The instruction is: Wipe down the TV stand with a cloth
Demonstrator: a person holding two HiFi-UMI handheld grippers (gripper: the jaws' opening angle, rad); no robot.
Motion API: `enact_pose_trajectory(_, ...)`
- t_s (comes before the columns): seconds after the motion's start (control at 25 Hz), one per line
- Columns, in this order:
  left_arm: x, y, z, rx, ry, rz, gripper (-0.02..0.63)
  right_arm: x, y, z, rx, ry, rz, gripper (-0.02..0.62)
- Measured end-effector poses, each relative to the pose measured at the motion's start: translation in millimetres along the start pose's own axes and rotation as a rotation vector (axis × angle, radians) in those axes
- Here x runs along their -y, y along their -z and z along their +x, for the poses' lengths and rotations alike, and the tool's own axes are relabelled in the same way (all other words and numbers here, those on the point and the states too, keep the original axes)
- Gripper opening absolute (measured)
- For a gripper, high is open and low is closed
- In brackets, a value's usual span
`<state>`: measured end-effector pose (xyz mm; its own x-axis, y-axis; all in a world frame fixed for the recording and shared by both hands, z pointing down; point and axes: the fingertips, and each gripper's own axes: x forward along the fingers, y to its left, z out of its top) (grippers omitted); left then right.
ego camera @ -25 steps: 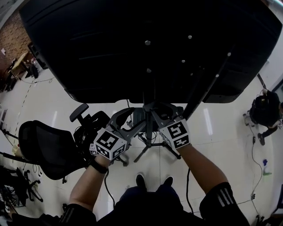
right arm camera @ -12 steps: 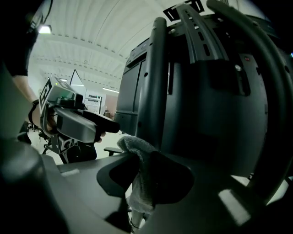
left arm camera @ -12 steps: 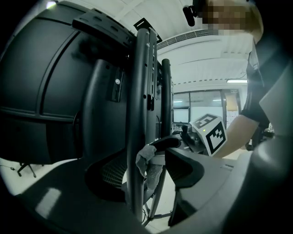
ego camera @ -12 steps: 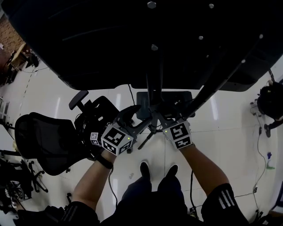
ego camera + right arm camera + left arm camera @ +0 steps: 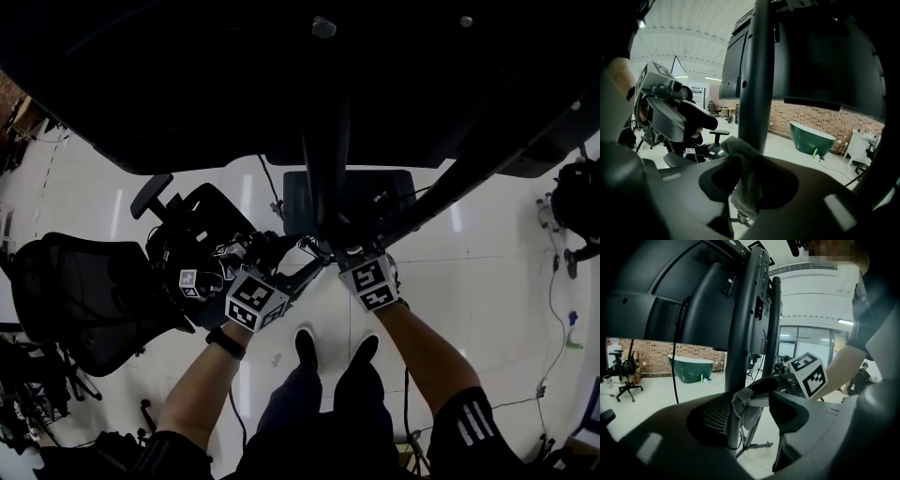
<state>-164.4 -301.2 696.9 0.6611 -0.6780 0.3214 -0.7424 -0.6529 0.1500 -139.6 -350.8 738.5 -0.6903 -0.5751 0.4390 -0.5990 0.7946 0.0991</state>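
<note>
right gripper (image 5: 339, 251) clamped on cloth (image 5: 744, 185), against upright pole (image 5: 754, 70) | left gripper (image 5: 750, 414) jaws apart, straddling that pole | wipe should run up-down along it

Head view steeply downward; both gripper views close against one shared stand post (image 5: 740, 333), from opposite sides.

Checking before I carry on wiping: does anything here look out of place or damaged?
Nothing stands out. The cloth hangs bunched in the right gripper, against the stand's pole.
</note>
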Motion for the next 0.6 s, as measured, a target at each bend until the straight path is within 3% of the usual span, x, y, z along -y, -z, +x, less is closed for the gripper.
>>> enact_pose_trajectory(0.16, -5.8, 48.2, 12.1, -0.064, 0.001, -0.056, 0.284, -2.8, 31.8, 14.8, -0.019, -0.01, 0.011, 0.1)
enact_pose_trajectory(0.6, -18.8, 144.0, 49.6, -0.169, 0.006, -0.087, 0.285, -12.1, 133.2, 62.1, -0.159, -0.051, -0.02, 0.101)
